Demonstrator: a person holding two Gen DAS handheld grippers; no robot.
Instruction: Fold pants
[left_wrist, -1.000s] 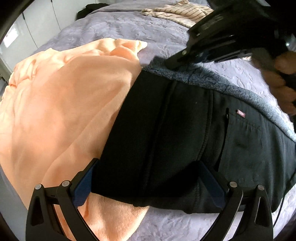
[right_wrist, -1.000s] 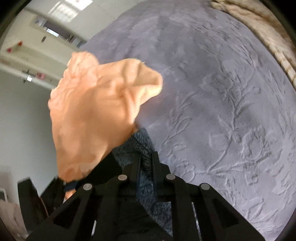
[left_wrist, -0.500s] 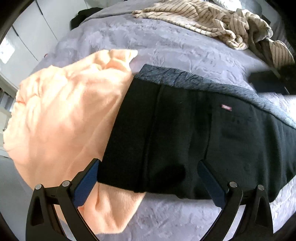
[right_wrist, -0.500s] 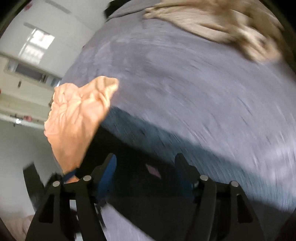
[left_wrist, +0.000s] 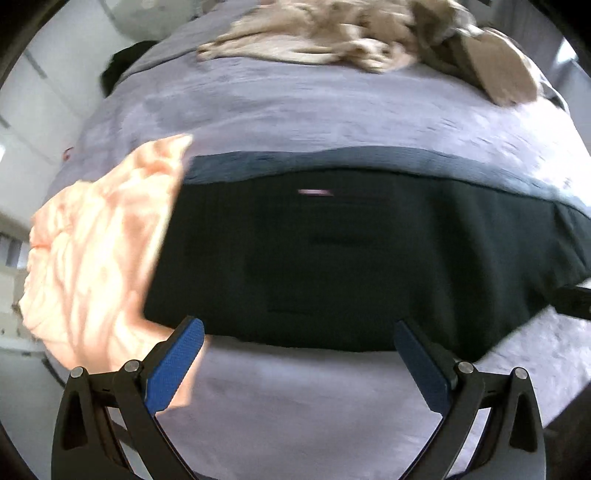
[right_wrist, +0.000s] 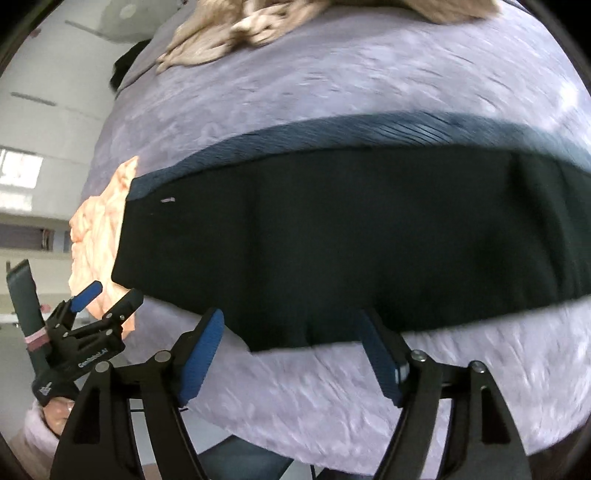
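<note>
The one pair of black pants (right_wrist: 332, 240) lies folded lengthwise across the bed (right_wrist: 332, 398), its left end over the single peach garment (left_wrist: 99, 251), a striped beige heap (left_wrist: 332, 33) well beyond it. Both claws hang empty above the pants' near edge, the left claw (left_wrist: 299, 354) wide, the right claw (right_wrist: 291, 350) just opened wide. I judge the next fold best done by gripping both ends evenly, keeping edges aligned.
</note>
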